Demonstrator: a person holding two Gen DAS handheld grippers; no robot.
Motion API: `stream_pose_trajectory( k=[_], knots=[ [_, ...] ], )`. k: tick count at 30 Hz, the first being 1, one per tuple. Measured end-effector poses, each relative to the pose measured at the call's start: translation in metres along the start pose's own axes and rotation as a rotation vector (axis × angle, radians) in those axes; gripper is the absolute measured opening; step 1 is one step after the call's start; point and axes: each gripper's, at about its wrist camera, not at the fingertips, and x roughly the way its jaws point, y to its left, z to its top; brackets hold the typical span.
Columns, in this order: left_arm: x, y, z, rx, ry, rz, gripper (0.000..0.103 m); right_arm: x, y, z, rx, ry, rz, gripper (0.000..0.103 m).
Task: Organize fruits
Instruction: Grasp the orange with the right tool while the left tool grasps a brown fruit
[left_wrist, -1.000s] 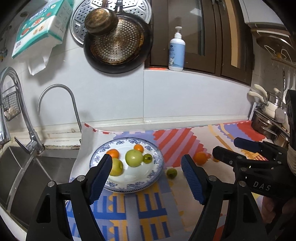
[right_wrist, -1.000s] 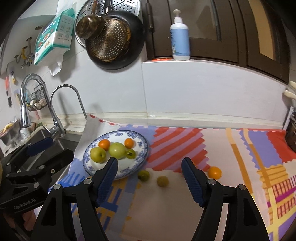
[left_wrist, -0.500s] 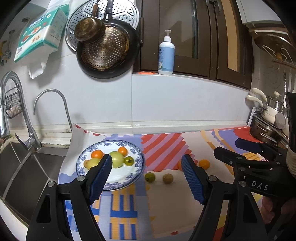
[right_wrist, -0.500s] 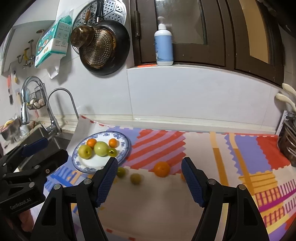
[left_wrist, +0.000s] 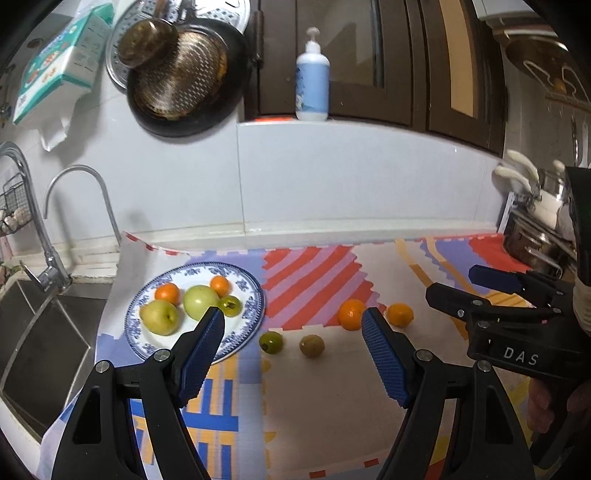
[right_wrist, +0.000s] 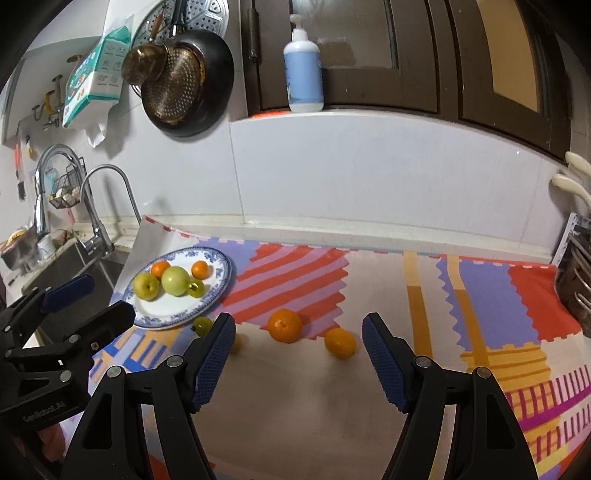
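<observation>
A blue-patterned plate (left_wrist: 247, 321) (right_wrist: 218, 284) on the left of the mat holds two green apples, two small oranges and a small green fruit. On the mat to its right lie a small green fruit (left_wrist: 271, 342) (right_wrist: 202, 325), a brownish fruit (left_wrist: 312, 346), and two oranges (left_wrist: 351, 314) (left_wrist: 399, 314), which also show in the right wrist view (right_wrist: 284, 325) (right_wrist: 340, 343). My left gripper (left_wrist: 293, 328) is open and empty, above the loose fruits. My right gripper (right_wrist: 299, 334) is open and empty, near the oranges.
A sink (left_wrist: 33, 332) with taps lies left of the mat. Pans (left_wrist: 184, 70) hang on the wall, and a pump bottle (left_wrist: 312, 85) stands on the ledge. Pots (left_wrist: 535, 236) stand at the far right. The colourful mat (right_wrist: 480, 295) covers the counter.
Both grippers have drawn back and shifted right from the plate. The two oranges and the loose small fruits now sit centred in both views. Both stay open.
</observation>
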Motion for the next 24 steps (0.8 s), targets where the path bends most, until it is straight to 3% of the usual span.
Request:
stream_pose_trajectory(
  k=[8,24],
  knots=[
    [0.034,-0.01,-0.007,0.034,0.063,-0.01,0.074,0.029,-0.019,-0.01,0.014,0.067,-0.002,0.072],
    [0.1,-0.017,-0.025,0.054,0.234,-0.053,0.052,0.092,-0.046,-0.023,0.044,0.179,0.013,0.071]
  ],
)
